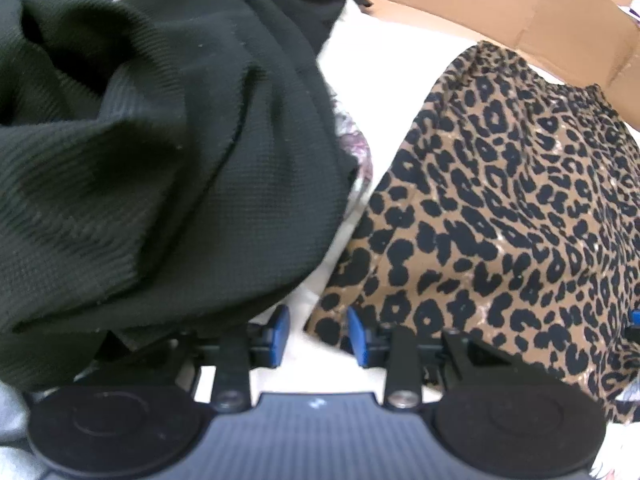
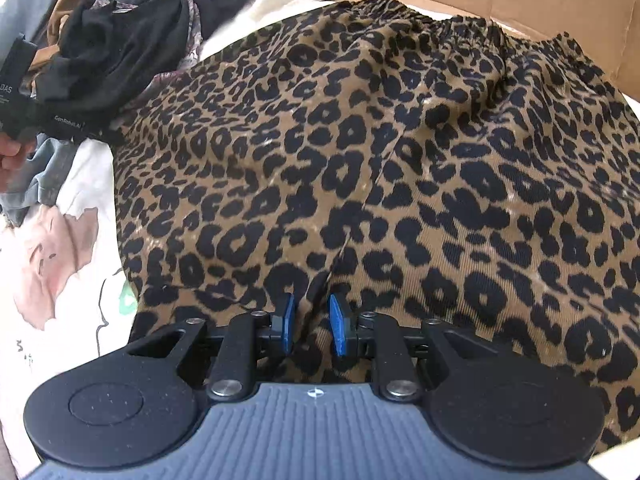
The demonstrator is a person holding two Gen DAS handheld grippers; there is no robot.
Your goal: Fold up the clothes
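Cardboard [image 1: 500, 4] runs along the far side of a white bed sheet [image 1: 384, 92] in both views, so it looks like flattened box panels standing behind the laundry. On the sheet, a leopard print garment [image 2: 360, 160] is spread out flat, its gathered elastic edge at the far end by the cardboard. In the left wrist view it fills the right half of the scene, and a dark green ribbed knit garment [image 1: 160, 160] is heaped on the left, with a bit of a pale floral fabric [image 1: 356, 148] peeking out between the two. The left tongs [image 1: 318, 334] sit with their blue pads a little apart over a bare strip of sheet, right at the near corner of the leopard piece; the right pad looks like it meets the fabric edge, but nothing is actually between the pads. The right tongs [image 2: 311, 322] are down on the near part of the leopard cloth, pads narrowly apart with fabric running in the gap; whether they truly pinch it is hard to tell. Far left in the right wrist view there's a pile of dark clothes [image 2: 120, 52], a hand [image 2: 12, 160] on the other device, and a sheet print in pink [image 2: 56, 256].
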